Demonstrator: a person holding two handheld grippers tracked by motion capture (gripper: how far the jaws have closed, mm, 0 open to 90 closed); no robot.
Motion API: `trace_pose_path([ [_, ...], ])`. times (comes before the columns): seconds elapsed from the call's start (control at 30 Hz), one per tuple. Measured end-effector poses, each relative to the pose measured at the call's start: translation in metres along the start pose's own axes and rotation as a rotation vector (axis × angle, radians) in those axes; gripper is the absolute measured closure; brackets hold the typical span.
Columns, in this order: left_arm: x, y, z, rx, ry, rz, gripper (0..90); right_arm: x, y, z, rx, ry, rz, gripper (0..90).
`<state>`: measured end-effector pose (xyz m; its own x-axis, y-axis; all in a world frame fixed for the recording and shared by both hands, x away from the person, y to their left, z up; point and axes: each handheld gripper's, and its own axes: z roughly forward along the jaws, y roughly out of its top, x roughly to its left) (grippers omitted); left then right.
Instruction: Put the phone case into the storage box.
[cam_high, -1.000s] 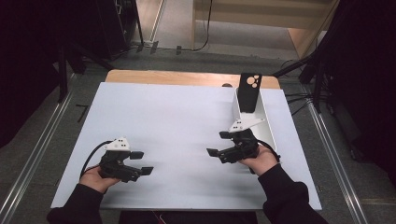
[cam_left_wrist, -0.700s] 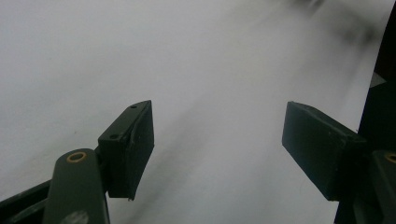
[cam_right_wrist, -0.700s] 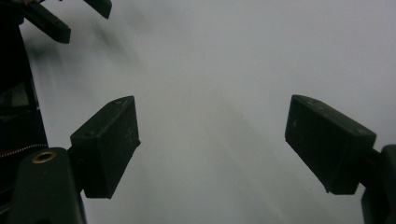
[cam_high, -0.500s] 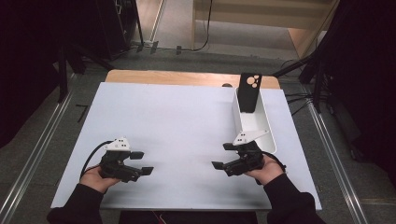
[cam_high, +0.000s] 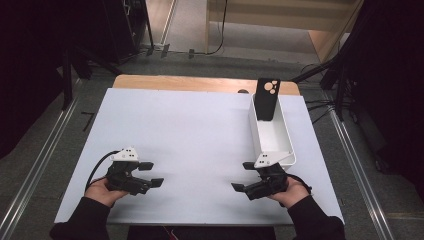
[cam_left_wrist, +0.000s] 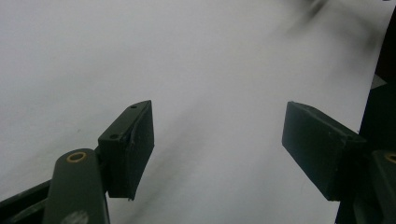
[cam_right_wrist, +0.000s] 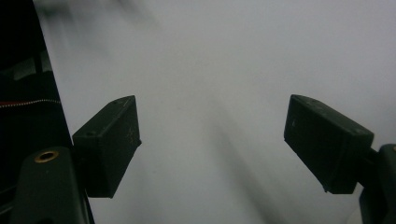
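No readable text, label, brand, number or sign anywhere: none on the black phone case (cam_high: 267, 98) at the upper right of the frame, none on the white bin (cam_high: 272, 134) below it, none on the desk (cam_high: 200, 130).

A lab or recording studio is suggested rather than a home. A wooden counter (cam_high: 150, 82) is covered by a plain white sheet (cam_high: 200, 135) and is set on a grey carpeted floor (cam_high: 45, 150). Metal floor rails (cam_high: 35, 172) are seen running along both sides of the counter. Black stand legs (cam_high: 67, 80) and dark draped areas are placed around it, and black cables (cam_high: 222, 30) are laid across the floor behind. Light wooden panelling (cam_high: 300, 12) is seen at the back. On the sheet, a white rectangular plastic bin (cam_high: 287, 135) is set, with a black phone case (cam_high: 266, 97) propped in it.
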<state>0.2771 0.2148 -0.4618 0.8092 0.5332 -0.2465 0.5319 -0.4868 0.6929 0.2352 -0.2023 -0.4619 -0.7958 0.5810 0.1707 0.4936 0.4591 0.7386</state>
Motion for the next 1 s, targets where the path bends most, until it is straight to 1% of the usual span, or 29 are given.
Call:
trace_pose_path([
  [0.03, 0.000, 0.000, 0.000, 0.002, 0.001, 0.002, 25.1, 0.001, -0.001, -0.001, -0.002, -0.001, -0.005, 17.0],
  [0.1, 0.000, 0.000, 0.000, 0.002, 0.000, 0.003, 25.0, 0.002, -0.005, -0.001, 0.012, 0.015, 0.015, 17.0],
  [0.2, 0.000, 0.000, 0.000, 0.000, 0.001, 0.000, 25.0, 0.002, -0.011, 0.001, 0.041, 0.017, 0.021, 17.0],
  [0.3, 0.000, 0.000, 0.000, -0.004, 0.002, -0.007, 25.1, 0.000, -0.017, 0.001, 0.055, 0.022, 0.025, 17.9],
  [0.33, 0.000, 0.000, 0.000, -0.005, 0.003, -0.008, 25.1, 0.000, -0.018, 0.001, 0.050, 0.026, 0.016, 17.9],
  [0.43, 0.000, -0.001, -0.001, -0.006, 0.001, -0.007, 25.0, -0.002, -0.025, 0.000, 0.048, 0.021, 0.028, 17.9],
  [0.57, -0.001, -0.001, -0.001, -0.004, 0.001, -0.006, 25.1, -0.005, -0.034, -0.003, 0.067, 0.007, 0.043, 17.9],
  [0.6, -0.001, -0.001, -0.001, -0.005, 0.000, -0.005, 25.0, -0.006, -0.036, -0.003, 0.063, 0.007, 0.047, 17.9],
  [0.73, -0.002, -0.001, -0.001, -0.006, -0.002, -0.003, 25.1, -0.008, -0.039, -0.007, 0.051, -0.001, 0.056, 17.9],
  [0.87, -0.002, -0.001, -0.001, -0.005, -0.002, -0.006, 25.0, -0.009, -0.041, -0.008, 0.057, -0.003, 0.067, 17.9],
  [1.0, -0.002, -0.001, 0.000, -0.003, -0.004, -0.006, 25.1, -0.010, -0.041, -0.008, 0.056, 0.001, 0.056, 17.9],
])
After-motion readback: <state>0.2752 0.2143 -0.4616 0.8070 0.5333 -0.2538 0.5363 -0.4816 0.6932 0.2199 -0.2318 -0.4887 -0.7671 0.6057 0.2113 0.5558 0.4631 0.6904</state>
